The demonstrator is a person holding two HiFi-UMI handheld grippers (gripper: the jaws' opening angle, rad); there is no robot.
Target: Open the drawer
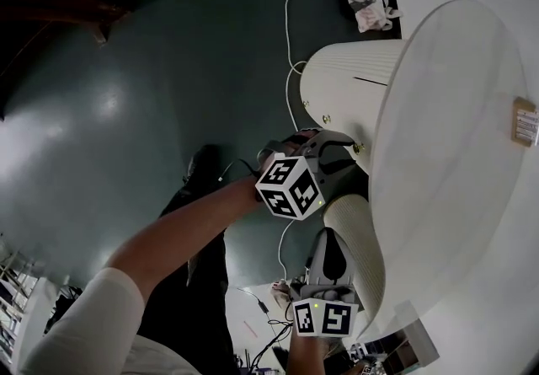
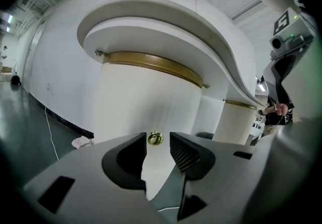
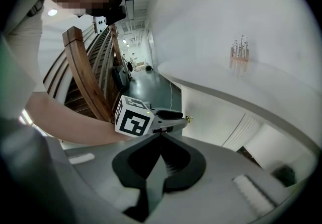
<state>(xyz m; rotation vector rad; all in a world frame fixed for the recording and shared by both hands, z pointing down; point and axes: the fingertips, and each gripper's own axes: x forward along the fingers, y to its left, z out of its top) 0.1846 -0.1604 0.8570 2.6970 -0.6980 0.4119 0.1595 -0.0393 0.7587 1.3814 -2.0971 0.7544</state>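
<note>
1. You are holding the left hand-held gripper (image 2: pixel 157 142) with its jaws apart and nothing between the pads. It is pointing at the brass knob (image 2: pixel 155 138), which is showing right in the gap at the jaw tips. The pads are not pressing on it. Whether the knob is already level with the tips or just ahead of them, the left gripper view is not settling.

2. The knob is sitting on the curved, ribbed white drawer (image 2: pixel 146 102), directly under the overhanging tabletop (image 2: pixel 166 21) and below the brass band that is running round the cabinet.

3. The drawer is looking closed: its front is lying flush with the rest of the curved body and no gap is showing. So, as I am judging it, nothing of the opening itself is done yet.

4. You are keeping the right hand-held gripper (image 3: pixel 162 137) with its jaws together and empty, hanging beside the cabinet and taking no part.

5. What is done: the approach and lining-up on the knob. What is left: bringing the jaws fully around the knob, closing on it, and pulling straight out along the drawer's own travel.

6. The knob is looking small and smooth, so a shallow hold is likely to slip.
</note>
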